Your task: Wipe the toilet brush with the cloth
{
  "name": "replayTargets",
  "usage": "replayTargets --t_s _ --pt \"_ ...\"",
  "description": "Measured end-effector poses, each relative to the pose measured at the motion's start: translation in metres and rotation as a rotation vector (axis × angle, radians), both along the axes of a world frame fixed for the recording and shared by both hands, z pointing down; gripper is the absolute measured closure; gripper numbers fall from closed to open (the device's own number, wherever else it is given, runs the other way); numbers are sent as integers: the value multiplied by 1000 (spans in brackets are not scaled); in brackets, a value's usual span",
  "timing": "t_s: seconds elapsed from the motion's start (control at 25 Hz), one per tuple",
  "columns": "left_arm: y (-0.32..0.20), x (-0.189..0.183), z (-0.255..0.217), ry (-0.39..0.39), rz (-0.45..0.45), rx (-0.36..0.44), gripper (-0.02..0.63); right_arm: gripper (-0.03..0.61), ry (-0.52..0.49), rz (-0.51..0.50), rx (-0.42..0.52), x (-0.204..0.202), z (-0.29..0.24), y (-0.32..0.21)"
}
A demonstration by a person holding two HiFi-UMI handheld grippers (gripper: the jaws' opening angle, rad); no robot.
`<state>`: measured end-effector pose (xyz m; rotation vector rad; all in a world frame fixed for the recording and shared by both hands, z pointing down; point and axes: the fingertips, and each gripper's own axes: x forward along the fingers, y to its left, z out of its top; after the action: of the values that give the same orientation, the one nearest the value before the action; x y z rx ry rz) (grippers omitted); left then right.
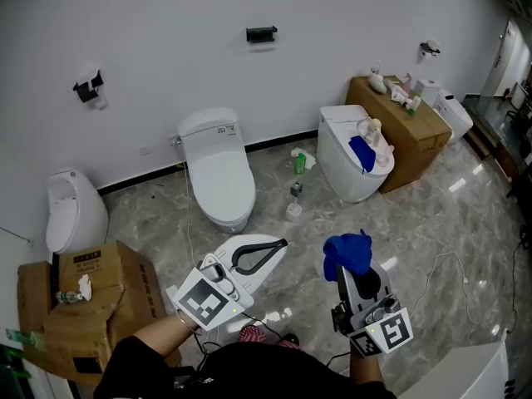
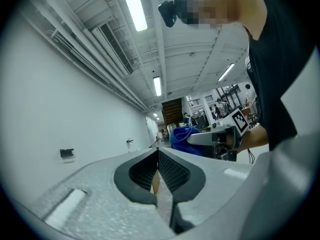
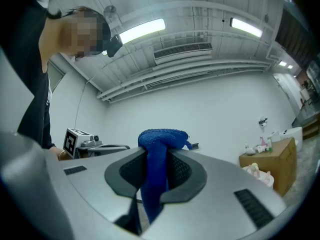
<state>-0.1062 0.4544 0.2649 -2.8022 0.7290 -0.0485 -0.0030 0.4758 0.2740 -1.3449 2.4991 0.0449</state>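
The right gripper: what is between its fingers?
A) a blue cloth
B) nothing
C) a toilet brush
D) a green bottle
A: the fingers of the right gripper are shut on a blue cloth that bunches above them.

My grippers, both held forward.
Left gripper: jaws together, empty, level. Right gripper: clamped on cloth, tipped slightly up.

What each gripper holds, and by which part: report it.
Right gripper: the blue cloth, bunched and pinched partway along its length, with a wad poking out past the fingers. Left gripper: shut, holding nothing.
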Motion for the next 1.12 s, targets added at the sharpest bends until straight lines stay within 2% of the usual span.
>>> replayTargets --t_s 0.56,0.72,0.84,1.0,1.12 --pt "13 51 3 -40 -21 48 607 500 -24 -65 4 47 4 8" --pt "22 65 5 -28 -20 39 607 500 -18 -84 0 60 9 12" --pt "28 70 8 -16 -17 0 607 500 -13 -86 -5 66 14 14" --pt "27 69 11 -25 -12 13 607 500 -17 -90 -11 67 18 10" --pt "22 67 10 12 19 -5 607 500 -10 -91 -11 61 18 1"
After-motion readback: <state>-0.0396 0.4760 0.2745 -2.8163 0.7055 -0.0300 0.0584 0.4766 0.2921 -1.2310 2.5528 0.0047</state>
